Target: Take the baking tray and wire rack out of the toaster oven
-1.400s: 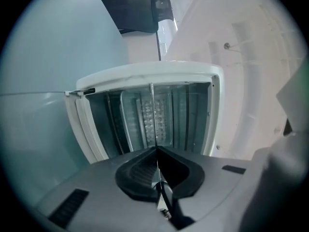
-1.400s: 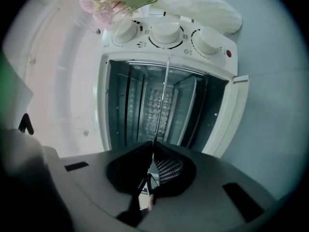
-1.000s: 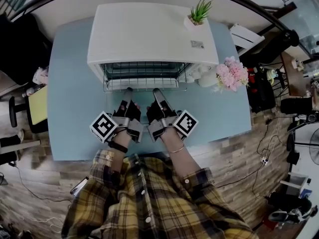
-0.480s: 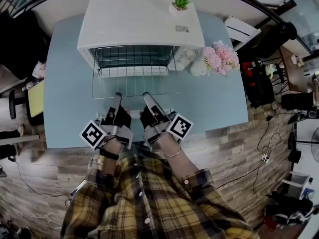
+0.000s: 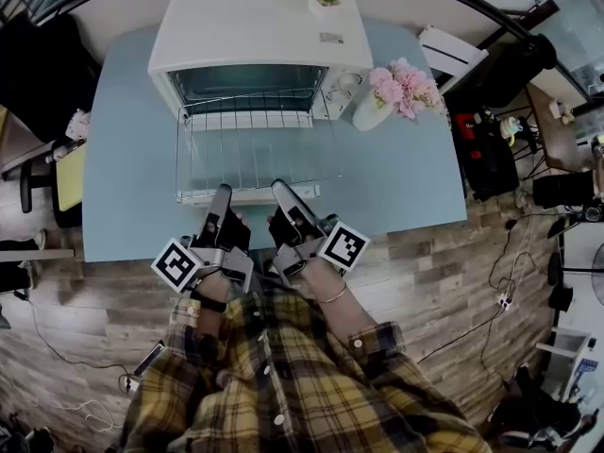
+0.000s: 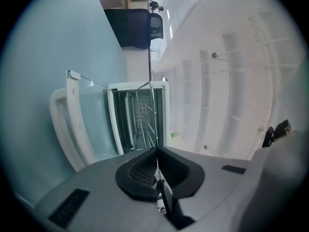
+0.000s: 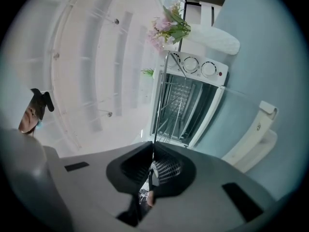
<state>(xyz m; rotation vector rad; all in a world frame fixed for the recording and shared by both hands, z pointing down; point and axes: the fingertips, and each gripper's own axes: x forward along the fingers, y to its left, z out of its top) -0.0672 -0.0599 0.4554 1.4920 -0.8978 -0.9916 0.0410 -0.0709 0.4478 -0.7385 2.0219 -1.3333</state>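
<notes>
Both hands had moved back toward the person, and the wire rack (image 5: 247,149) had come with them. A second earlier, only its front edge stuck out of the toaster oven (image 5: 255,26). Now most of the rack was out. It reached from the fingers, forward over the open door (image 5: 307,192), to the oven's mouth.

The left gripper (image 5: 221,196) had its fingers shut tight on the rack's front wire. The right gripper (image 5: 281,192), just beside it, pinched the same wire.

The far edge of the rack looked to be right at the oven's opening, so one more small pull would likely free it. After that it could go down on the worktop (image 5: 406,177). The baking tray did not show in any view. It may have been inside the oven, far ahead of the fingers.
</notes>
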